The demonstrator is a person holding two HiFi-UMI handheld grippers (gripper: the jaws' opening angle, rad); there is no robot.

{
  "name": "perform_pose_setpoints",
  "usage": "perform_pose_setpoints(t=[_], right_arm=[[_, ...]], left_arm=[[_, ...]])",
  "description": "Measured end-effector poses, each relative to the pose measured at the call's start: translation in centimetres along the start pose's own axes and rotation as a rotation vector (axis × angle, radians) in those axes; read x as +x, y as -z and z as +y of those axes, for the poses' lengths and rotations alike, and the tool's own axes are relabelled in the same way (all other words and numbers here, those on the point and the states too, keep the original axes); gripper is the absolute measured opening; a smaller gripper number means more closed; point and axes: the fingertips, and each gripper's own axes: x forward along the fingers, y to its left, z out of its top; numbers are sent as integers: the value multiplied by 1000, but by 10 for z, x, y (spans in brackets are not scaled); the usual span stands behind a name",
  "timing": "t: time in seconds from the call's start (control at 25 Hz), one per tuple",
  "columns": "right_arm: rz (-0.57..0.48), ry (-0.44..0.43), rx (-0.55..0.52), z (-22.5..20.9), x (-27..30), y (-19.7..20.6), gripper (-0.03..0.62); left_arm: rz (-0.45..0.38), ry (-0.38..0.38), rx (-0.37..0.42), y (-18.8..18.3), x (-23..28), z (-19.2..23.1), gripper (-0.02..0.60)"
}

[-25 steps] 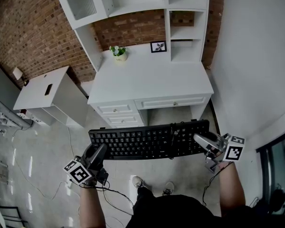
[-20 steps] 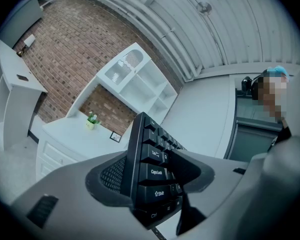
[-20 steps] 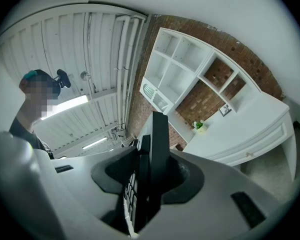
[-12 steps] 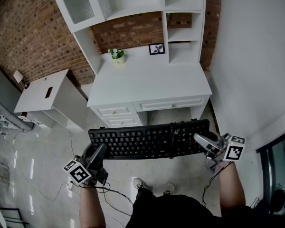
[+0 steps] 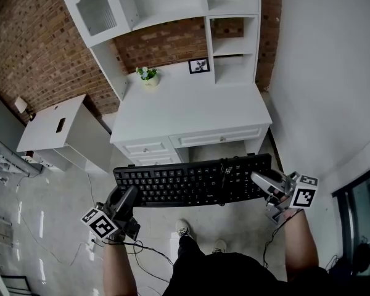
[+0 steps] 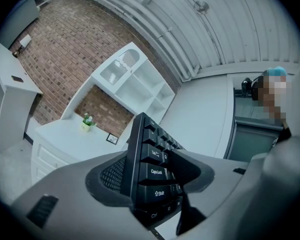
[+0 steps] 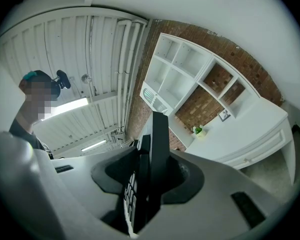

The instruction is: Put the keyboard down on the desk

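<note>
White desk (image 5: 191,110) stands against a brick wall (image 5: 37,48) ahead of me, with a shelf hutch (image 5: 166,8) built on its back edge, a small potted plant (image 5: 149,74) and a little framed picture (image 5: 198,66) at the rear of the top, and the front of the top bare. To its left sits a low white cabinet (image 5: 55,125). I have the black keyboard (image 5: 191,182) in the air in front of the desk's drawers (image 5: 219,135), over the floor and clear of the desktop, lying roughly level with its keys up. My left gripper (image 5: 126,197) pinches the keyboard's left end; in the left gripper view both pads sit against it at the Caps Lock and Shift keys. My right gripper (image 5: 263,181) clamps the right end, and the right gripper view shows the board edge-on, squeezed between the two pads. Below the keyboard I can see my own shoes on the tiled floor (image 5: 61,196).
</note>
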Motion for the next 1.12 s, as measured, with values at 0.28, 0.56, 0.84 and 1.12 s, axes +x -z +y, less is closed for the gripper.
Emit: perform_pose_setpoints(t=[0.28,0.56,0.84,1.12], right_arm=[[-7,18,-10,1,8,7,158],[-20,43,-7,-9,7,13,158],[-5,72,12,-31,51,-2,158],[4,98,20,-54,118,-6,158]], left_arm=[[6,26,0,-3,1,15,271],[10,48,-5,4,12,25,270],[26,43,-40,-18,38,67,270],[32,47,-65,-45,58,133,270]])
